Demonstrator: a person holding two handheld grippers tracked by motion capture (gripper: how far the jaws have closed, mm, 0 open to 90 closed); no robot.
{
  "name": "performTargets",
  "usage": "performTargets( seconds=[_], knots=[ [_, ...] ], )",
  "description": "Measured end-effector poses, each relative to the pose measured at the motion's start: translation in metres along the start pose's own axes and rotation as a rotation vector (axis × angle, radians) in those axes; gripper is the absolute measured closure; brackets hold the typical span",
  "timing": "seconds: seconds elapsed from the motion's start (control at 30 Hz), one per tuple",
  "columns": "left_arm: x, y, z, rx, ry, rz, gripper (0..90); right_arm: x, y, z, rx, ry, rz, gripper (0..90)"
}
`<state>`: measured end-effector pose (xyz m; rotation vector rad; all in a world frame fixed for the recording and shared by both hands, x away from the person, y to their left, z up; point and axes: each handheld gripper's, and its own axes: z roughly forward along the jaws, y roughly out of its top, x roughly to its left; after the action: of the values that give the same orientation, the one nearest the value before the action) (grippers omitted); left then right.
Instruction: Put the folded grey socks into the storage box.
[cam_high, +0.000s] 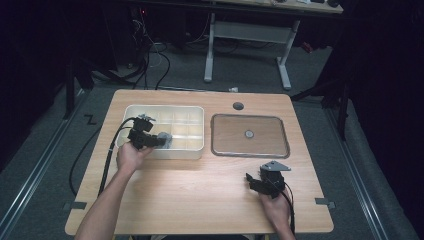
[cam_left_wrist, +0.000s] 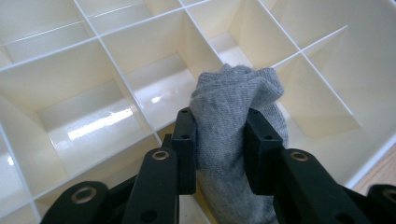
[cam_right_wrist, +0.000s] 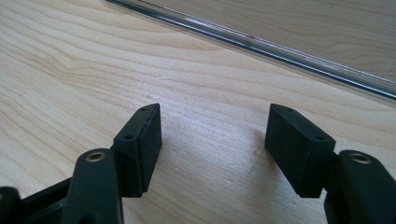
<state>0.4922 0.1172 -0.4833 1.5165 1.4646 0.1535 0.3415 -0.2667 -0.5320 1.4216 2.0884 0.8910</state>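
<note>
A grey knitted sock (cam_left_wrist: 233, 107) is clamped between the jaws of my left gripper (cam_left_wrist: 219, 140), which is shut on it above the white divided box (cam_left_wrist: 93, 84). In the high view that left gripper (cam_high: 159, 140) hangs over the front part of the box (cam_high: 131, 111), with the grey sock (cam_high: 165, 138) poking out to its right. My right gripper (cam_high: 253, 181) rests low over the bare wooden table near the front right, open, nothing between its jaws. In the right gripper view its fingertips (cam_right_wrist: 212, 135) stand wide apart over the wood.
A clear flat lid or tray (cam_high: 280, 150) with a small round knob (cam_high: 248, 134) lies on the table right of the box; its edge (cam_right_wrist: 280, 49) crosses the right gripper view. A cable hole (cam_high: 238, 106) sits at the table's back. Cables and a desk frame lie on the floor beyond.
</note>
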Motion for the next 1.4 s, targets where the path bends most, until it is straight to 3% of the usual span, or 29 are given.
performTargets(
  seconds=[0.37,0.6,0.87,1.1,1.4],
  knots=[
    [-0.001,-0.003,0.002,0.028,0.022,0.039,69.9,0.000,0.000,0.000,0.000,0.000,0.000,36.7],
    [-0.002,-0.003,0.005,0.050,0.049,0.039,70.1,0.001,0.000,0.000,0.001,-0.002,-0.004,36.3],
    [-0.002,-0.003,0.006,0.074,0.050,0.028,70.1,0.001,0.000,0.000,0.002,-0.003,0.000,36.5],
    [-0.007,-0.011,0.017,0.144,0.119,0.055,70.3,0.002,0.000,0.000,0.002,0.015,-0.021,36.2],
    [-0.010,-0.010,0.009,0.117,0.093,0.067,63.9,0.002,0.000,0.000,0.001,0.016,-0.023,36.2]
  ],
)
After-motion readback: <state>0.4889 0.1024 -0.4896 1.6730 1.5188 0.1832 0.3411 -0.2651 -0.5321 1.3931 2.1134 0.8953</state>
